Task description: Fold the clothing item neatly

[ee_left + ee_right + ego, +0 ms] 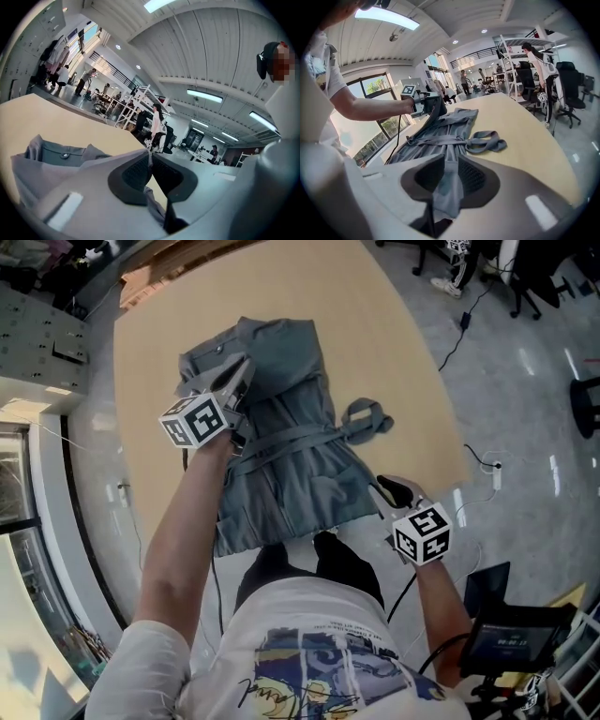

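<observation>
Holding the dress (291,409) on the counter (187,296), left tool (242,371) clenched on its top edge, right tool (382,487) pinching its hem, I'd carry the left side across level; keep it taut.

Pale wooden table (394,362) with rounded corners. Past its far right corner, black office chairs (539,282) on grey floor (525,390). Right of it, a black power cable (463,322); near its closest corner, a small dark screen (506,638).
</observation>
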Demonstrator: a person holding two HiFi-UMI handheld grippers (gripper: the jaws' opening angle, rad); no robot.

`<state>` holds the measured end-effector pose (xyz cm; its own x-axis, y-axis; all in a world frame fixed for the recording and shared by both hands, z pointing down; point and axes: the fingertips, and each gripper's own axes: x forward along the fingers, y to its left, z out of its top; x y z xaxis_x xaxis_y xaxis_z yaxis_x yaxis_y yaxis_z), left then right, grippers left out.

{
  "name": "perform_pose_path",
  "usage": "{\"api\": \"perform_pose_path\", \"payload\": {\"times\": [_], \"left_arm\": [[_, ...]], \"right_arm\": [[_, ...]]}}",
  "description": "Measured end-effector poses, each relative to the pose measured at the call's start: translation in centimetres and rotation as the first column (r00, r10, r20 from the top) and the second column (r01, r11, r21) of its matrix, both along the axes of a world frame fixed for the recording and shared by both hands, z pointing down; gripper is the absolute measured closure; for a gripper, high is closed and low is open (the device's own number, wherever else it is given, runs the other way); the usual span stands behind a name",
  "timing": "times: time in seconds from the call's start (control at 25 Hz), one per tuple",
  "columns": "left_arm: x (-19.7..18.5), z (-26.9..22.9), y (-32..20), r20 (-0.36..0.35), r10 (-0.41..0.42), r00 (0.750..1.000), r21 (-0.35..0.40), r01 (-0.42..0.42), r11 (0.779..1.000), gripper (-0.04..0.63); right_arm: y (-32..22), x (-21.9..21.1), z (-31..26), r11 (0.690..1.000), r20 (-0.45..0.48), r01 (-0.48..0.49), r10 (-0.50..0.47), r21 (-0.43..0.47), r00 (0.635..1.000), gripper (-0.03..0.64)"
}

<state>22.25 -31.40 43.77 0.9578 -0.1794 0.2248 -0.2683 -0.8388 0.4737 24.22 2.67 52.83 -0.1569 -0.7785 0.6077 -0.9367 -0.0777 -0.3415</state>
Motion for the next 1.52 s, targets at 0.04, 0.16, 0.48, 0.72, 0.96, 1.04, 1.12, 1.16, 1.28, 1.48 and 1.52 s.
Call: {"api": "perform_pose_path", "payload": {"times": [0.04, 0.16, 0.48, 0.72, 0.96, 1.04, 1.12, 1.16, 1.28, 1.48, 1.52], "left_arm": [[0.7, 0.7, 0.4, 0.025, 0.014, 1.0, 0.009, -0.014, 1.0, 0.571], [2.3, 2.7, 1.2, 0.106, 0.046, 0.993, 0.031, -0.05, 0.998, 0.571], [4.3, 8.1, 2.6, 0.307, 0.09, 0.948, 0.042, -0.108, 0.993, 0.538], [4.2, 9.3, 4.1, 0.386, 0.134, 0.913, 0.059, -0.169, 0.984, 0.462], [2.8, 8.0, 4.4, 0.373, 0.118, 0.92, 0.084, -0.16, 0.984, 0.456], [1.9, 7.1, 4.4, 0.36, 0.107, 0.927, 0.095, -0.151, 0.984, 0.456], [0.8, 5.9, 4.2, 0.344, 0.092, 0.935, 0.109, -0.137, 0.985, 0.457], [0.2, 5.2, 4.1, 0.333, 0.083, 0.939, 0.115, -0.128, 0.985, 0.457], [-2.5, 3.7, 3.9, 0.307, 0.051, 0.95, 0.127, -0.094, 0.987, 0.457], [-8.7, 2.8, 3.7, 0.312, -0.025, 0.95, 0.163, -0.028, 0.986, 0.456], [-10.1, 2.6, 3.7, 0.316, -0.039, 0.948, 0.168, -0.016, 0.986, 0.456]], "right_arm": [[0.4, 0.3, 0.2, 1.0, 0.003, -0.007, 0.007, -0.004, 1.0, 0.535], [1.4, 1.1, 0.6, 0.999, 0.014, -0.028, 0.029, -0.015, 0.999, 0.535], [2.5, 2.5, 1.5, 0.999, 0.028, -0.049, 0.05, -0.023, 0.998, 0.535], [2.2, 2.6, 2.0, 0.999, 0.035, -0.023, 0.023, -0.023, 0.999, 0.535], [1.0, 2.1, 2.4, 1.0, 0.033, 0.024, -0.024, -0.008, 0.999, 0.535], [0.6, 1.8, 2.5, 0.999, 0.031, 0.041, -0.041, -0.008, 0.999, 0.535], [0.1, 1.5, 2.5, 0.998, 0.03, 0.058, -0.057, -0.009, 0.998, 0.535], [-0.1, 1.4, 2.4, 0.998, 0.028, 0.067, -0.066, -0.011, 0.997, 0.535], [-0.8, 1.0, 2.4, 0.995, 0.013, 0.099, -0.099, -0.015, 0.995, 0.535], [-2.6, 0.4, 2.2, 0.989, -0.013, 0.146, -0.146, -0.004, 0.989, 0.535], [-2.9, 0.2, 2.1, 0.987, -0.018, 0.158, -0.158, -0.006, 0.987, 0.535]]}}
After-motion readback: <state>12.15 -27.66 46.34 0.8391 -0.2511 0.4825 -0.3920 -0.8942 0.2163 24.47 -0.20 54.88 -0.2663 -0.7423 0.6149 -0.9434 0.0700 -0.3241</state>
